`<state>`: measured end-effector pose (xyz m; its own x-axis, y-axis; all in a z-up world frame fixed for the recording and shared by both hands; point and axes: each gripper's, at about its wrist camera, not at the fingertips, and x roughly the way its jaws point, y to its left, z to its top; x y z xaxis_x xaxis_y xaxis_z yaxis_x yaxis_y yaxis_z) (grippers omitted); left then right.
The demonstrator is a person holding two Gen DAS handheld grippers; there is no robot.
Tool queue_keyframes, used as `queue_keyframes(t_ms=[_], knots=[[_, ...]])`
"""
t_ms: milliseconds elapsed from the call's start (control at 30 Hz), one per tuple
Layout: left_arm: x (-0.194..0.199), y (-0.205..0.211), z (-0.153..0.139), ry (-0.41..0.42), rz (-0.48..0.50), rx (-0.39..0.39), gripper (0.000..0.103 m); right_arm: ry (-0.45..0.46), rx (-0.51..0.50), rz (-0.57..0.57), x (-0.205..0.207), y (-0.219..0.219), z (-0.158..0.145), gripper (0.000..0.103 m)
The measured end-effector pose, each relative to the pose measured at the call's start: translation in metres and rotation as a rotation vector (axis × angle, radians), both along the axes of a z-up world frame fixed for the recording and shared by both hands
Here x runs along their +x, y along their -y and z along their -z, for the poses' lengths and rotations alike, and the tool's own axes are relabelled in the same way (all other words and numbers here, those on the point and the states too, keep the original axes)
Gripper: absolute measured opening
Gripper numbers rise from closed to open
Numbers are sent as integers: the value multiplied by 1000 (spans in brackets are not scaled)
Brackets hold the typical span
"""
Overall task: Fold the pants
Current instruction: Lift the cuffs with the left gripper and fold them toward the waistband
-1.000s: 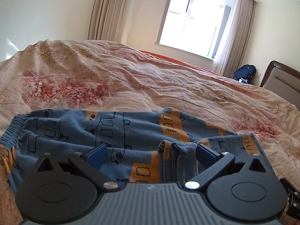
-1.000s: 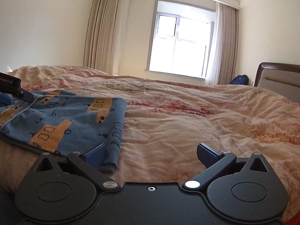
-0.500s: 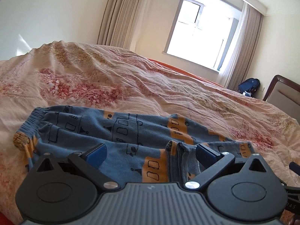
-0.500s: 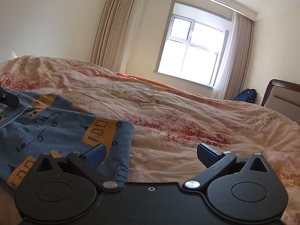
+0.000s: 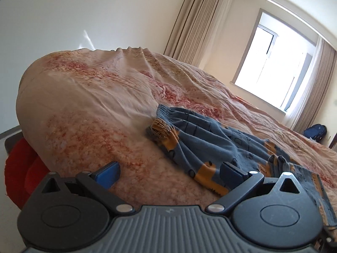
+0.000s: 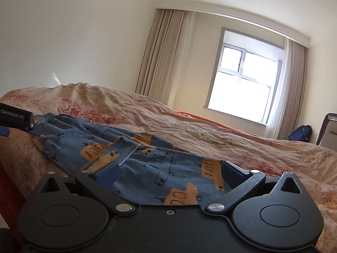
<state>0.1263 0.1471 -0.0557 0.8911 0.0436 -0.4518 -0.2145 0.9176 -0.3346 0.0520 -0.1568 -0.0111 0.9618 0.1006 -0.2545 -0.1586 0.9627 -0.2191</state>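
Note:
Blue pants [image 5: 212,145] printed with orange buses lie folded lengthwise on the floral quilt [image 5: 94,97], elastic waistband [image 5: 166,113] toward the left. My left gripper [image 5: 170,171] is open over the quilt near the bed's edge, just left of the pants, its right finger at the cloth's near edge. In the right wrist view the pants [image 6: 147,164] stretch from the left across the foreground. My right gripper [image 6: 168,172] is open above the leg end, nothing between its fingers. The left gripper's body [image 6: 16,119] shows at the left edge by the waistband.
The quilt covers a wide bed. A red cloth [image 5: 21,168] hangs below the bed's near edge at left. A window [image 6: 244,86] with curtains is at the back, a blue backpack [image 6: 300,133] on the floor and a headboard [image 6: 328,130] at the right.
Both grippers have swung left and tilted. The left one now looks past the waistband end over the bed's corner. The right one now sits over the pants' leg. Both stay open.

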Motion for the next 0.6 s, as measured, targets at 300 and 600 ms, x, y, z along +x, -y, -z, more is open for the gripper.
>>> queue_keyframes(t_ms=[300, 600], knots=[[48, 5, 5, 41, 112, -90, 103, 6, -197, 34, 2, -32, 17, 103], [36, 12, 12, 61, 86, -73, 103, 6, -185, 87, 24, -24, 26, 103]])
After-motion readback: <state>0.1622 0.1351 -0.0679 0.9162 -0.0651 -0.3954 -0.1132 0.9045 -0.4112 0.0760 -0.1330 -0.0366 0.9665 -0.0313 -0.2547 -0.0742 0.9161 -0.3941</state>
